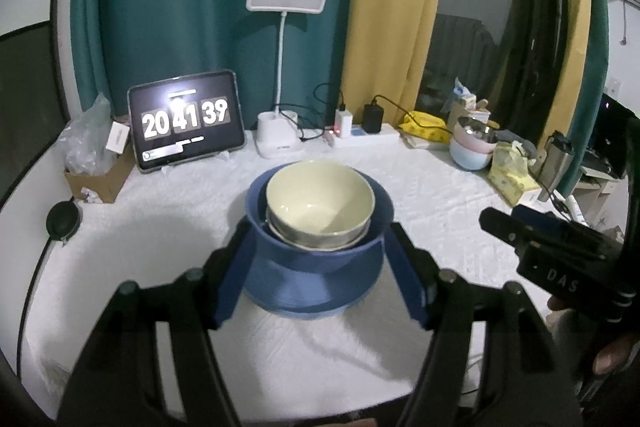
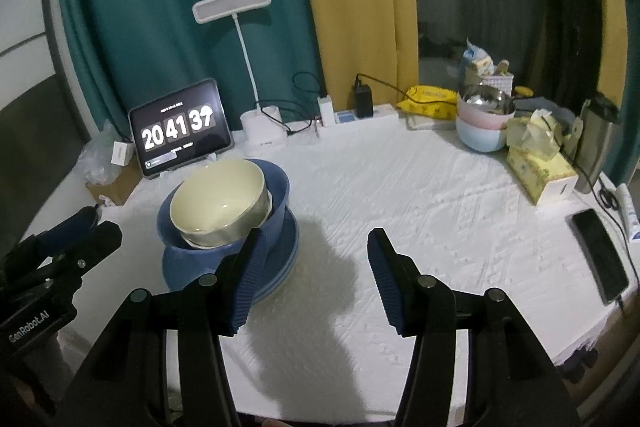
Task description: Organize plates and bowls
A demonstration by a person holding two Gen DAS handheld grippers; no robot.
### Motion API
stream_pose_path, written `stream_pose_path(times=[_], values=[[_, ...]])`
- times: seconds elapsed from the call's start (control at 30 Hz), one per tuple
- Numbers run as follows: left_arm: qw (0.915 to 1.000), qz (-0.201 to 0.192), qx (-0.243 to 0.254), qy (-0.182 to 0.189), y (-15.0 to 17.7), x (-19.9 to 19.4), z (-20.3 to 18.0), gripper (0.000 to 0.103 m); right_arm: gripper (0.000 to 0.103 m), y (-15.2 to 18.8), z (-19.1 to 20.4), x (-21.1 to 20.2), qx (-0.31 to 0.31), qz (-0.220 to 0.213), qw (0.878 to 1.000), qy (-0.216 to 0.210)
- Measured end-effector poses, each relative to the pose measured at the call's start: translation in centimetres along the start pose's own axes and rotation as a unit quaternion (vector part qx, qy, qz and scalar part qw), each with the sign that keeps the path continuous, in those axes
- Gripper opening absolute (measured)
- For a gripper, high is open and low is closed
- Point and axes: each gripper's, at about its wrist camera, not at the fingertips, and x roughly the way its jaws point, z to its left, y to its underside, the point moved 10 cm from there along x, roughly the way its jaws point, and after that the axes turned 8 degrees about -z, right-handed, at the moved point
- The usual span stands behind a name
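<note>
A cream bowl sits tilted inside a blue bowl, which stands on a blue plate on the white table. The stack also shows in the right wrist view, cream bowl, blue bowl and blue plate. My left gripper is open, its fingers either side of the blue bowl. My right gripper is open and empty, just right of the stack. A second stack of bowls, metal on pink on light blue, stands at the back right.
A tablet clock, a desk lamp, a power strip and a cardboard box line the back. A tissue box, a steel flask and a phone lie at the right.
</note>
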Motion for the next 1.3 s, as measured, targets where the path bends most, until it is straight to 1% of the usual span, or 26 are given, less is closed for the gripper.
stream_pose_path(times=[0.27,0.63,0.67,0.7,0.73,0.77,0.8,0.83,1.1,1.3], values=[[0.9998,-0.018,0.005,0.003,-0.7,-2.3,-0.7,0.067,0.055,-0.9,0.1,-2.4,-0.006,-0.025,1.000,0.003],[0.9984,-0.056,0.012,0.002,-2.3,-6.0,-0.9,0.067,0.055,-2.5,1.2,-6.6,-0.026,-0.063,0.998,-0.001],[0.9981,-0.060,0.013,0.000,-2.5,-6.3,-0.9,0.069,0.056,-2.6,1.3,-6.9,-0.027,-0.066,0.997,-0.002],[0.9980,-0.062,0.014,-0.001,-2.6,-6.6,-0.9,0.075,0.056,-2.8,1.3,-7.1,-0.028,-0.068,0.997,-0.002],[0.9977,-0.066,0.014,-0.001,-2.7,-6.9,-0.9,0.080,0.057,-2.9,1.4,-7.6,-0.029,-0.073,0.997,-0.001],[0.9976,-0.068,0.015,0.001,-2.8,-7.2,-0.9,0.085,0.067,-3.1,1.4,-7.9,-0.029,-0.077,0.997,-0.001],[0.9974,-0.070,0.016,0.000,-2.9,-7.5,-0.8,0.087,0.075,-3.1,1.3,-8.1,-0.028,-0.077,0.997,-0.001],[0.9973,-0.072,0.016,-0.002,-3.0,-7.7,-0.8,0.087,0.077,-3.3,1.3,-8.5,-0.027,-0.081,0.996,-0.003],[0.9958,-0.089,0.018,-0.016,-4.0,-9.5,-0.1,0.094,0.078,-4.1,1.6,-10.4,-0.033,-0.096,0.995,-0.003],[0.9942,-0.102,0.023,-0.026,-4.7,-10.8,0.3,0.095,0.078,-4.5,1.8,-11.1,-0.032,-0.105,0.994,-0.006]])
